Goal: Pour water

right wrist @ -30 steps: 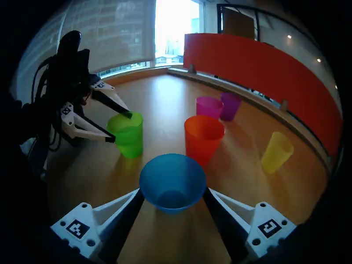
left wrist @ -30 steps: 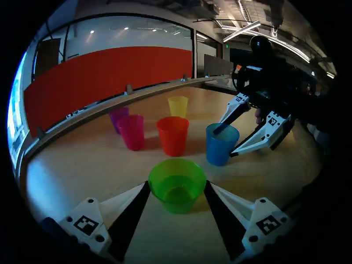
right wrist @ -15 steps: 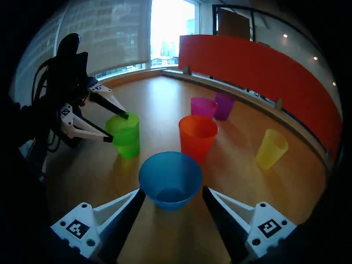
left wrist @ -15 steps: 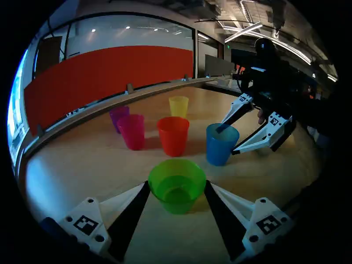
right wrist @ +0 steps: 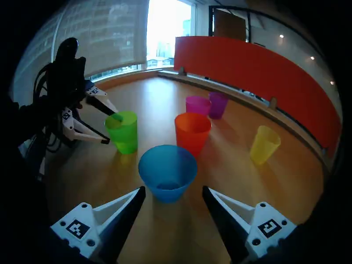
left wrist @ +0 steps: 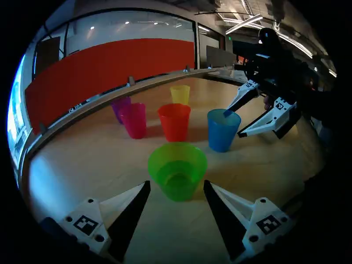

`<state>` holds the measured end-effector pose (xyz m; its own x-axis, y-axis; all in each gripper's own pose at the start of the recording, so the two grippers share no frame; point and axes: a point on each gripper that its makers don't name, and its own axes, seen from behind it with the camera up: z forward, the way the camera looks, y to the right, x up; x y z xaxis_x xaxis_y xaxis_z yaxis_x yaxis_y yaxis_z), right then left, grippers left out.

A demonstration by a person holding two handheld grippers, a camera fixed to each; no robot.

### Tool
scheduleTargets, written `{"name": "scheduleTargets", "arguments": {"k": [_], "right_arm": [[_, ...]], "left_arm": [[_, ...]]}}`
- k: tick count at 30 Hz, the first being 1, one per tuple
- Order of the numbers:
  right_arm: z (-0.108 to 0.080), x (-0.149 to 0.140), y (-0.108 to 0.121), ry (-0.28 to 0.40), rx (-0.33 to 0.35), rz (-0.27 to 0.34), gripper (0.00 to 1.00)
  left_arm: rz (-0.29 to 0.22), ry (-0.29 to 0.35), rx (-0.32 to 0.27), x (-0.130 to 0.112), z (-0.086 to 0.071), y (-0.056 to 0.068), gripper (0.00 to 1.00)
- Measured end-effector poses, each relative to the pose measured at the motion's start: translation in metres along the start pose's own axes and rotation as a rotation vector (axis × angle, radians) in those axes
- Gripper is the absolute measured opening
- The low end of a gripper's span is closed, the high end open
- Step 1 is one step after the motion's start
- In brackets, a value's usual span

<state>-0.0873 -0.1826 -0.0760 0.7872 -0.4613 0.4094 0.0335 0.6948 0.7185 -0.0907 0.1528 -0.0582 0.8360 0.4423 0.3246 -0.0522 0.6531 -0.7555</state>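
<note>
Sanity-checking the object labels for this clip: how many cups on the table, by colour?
green cup: 1
blue cup: 1
orange cup: 1
pink cup: 1
purple cup: 1
yellow cup: 1
Total: 6 cups

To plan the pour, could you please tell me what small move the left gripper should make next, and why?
Probably ease the left gripper forward a little, then close. Its open fingers only just reach the upright green cup, with a gap on each side, so closing now would likely catch only its near edge.
</note>
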Motion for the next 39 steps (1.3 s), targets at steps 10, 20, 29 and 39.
{"name": "scheduleTargets", "arguments": {"k": [10,20,29,39], "right_arm": [[-0.035,-0.009,0.011,0.078,-0.093,0.102,1.00],[-0.076,-0.006,0.035,0.200,-0.255,0.169,1.00],[-0.106,0.013,0.065,0.346,-0.414,0.182,1.00],[-0.128,0.027,0.100,0.441,-0.583,0.160,1.00]], "left_arm": [[-0.049,0.026,0.091,-0.012,-0.035,-0.013,0.90],[-0.149,0.127,0.233,-0.013,-0.078,-0.041,0.90],[-0.227,0.273,0.378,0.003,-0.121,-0.074,0.90],[-0.278,0.407,0.555,0.014,-0.167,-0.115,0.89]]}}
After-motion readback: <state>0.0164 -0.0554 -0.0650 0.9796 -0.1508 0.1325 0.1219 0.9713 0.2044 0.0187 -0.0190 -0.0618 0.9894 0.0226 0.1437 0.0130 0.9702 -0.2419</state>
